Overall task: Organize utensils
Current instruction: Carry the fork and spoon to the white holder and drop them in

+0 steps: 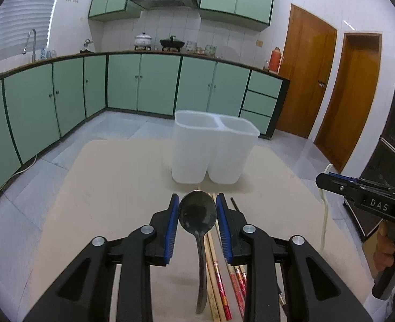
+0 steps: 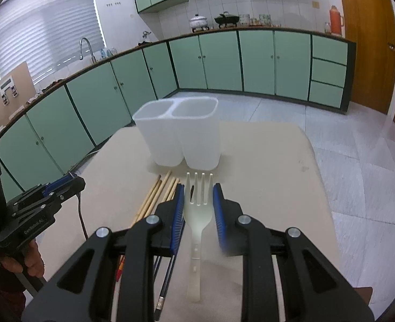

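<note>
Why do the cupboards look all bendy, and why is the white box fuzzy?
Left wrist view: the fisheye lens curves the cupboards and darkens the corners; the box and spoon look fairly sharp. Right wrist view: same bending, but the box is smeared at its edges, and the fork and one blue pad look soft.

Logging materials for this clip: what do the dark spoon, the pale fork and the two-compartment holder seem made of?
Dark glossy spoon: likely metal or dark plastic, reflective bowl. Pale cream fork: matte, slightly translucent plastic. White two-compartment holder: frosted translucent plastic.
</note>
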`<state>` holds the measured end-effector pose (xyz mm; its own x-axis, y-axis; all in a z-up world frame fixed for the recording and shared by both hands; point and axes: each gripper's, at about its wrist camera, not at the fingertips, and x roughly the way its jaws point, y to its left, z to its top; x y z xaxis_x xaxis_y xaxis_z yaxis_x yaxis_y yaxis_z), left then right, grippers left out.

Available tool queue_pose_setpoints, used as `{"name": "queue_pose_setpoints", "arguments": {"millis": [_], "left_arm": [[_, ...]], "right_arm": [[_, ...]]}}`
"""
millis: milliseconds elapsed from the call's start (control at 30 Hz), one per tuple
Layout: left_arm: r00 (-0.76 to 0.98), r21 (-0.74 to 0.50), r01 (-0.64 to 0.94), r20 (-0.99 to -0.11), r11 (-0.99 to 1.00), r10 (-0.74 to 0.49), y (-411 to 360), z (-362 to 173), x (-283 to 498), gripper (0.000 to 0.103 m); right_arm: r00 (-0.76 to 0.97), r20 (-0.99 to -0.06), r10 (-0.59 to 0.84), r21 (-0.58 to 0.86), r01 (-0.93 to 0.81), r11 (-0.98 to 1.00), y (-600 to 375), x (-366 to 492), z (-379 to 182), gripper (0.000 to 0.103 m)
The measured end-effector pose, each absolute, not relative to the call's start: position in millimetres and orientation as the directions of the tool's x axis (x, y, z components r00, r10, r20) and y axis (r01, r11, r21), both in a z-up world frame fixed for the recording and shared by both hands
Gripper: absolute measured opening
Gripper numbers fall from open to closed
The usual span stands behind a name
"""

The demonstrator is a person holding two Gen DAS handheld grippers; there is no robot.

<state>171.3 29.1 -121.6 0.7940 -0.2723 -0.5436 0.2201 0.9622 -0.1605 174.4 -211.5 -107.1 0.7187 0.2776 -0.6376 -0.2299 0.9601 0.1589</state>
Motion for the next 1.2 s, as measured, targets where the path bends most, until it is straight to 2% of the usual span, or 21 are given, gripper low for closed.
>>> {"name": "queue_pose_setpoints", "arguments": {"millis": [367, 800, 967, 1200], "left_arm": [[0.85, -0.152, 0.252, -0.437, 0.956, -0.294, 27.5, -70.5, 171.7, 0.028], [0.916, -0.156, 0.25, -0.281, 0.956, -0.286, 21.8, -1.3, 244.1, 0.028], [0.931, -0.158, 0.232, -0.248, 0.96, -0.266, 19.5, 8.5, 279.6, 0.028], [0.933, -0.164, 0.203, -0.265, 0.965, -0.242, 9.0, -11.8, 326.3, 0.028]], "right_arm": [[0.781, -0.541, 0.313, 0.161, -0.269, 0.95, -216.6, 191.4, -62.1, 0.021], [0.855, -0.384, 0.348, 0.185, -0.298, 0.936, -213.1, 265.2, -2.7, 0.021], [0.877, -0.342, 0.338, 0.189, -0.289, 0.939, -209.1, 300.2, 3.2, 0.021], [0.88, -0.358, 0.312, 0.204, -0.252, 0.946, -204.8, 342.4, -20.1, 0.021]]}}
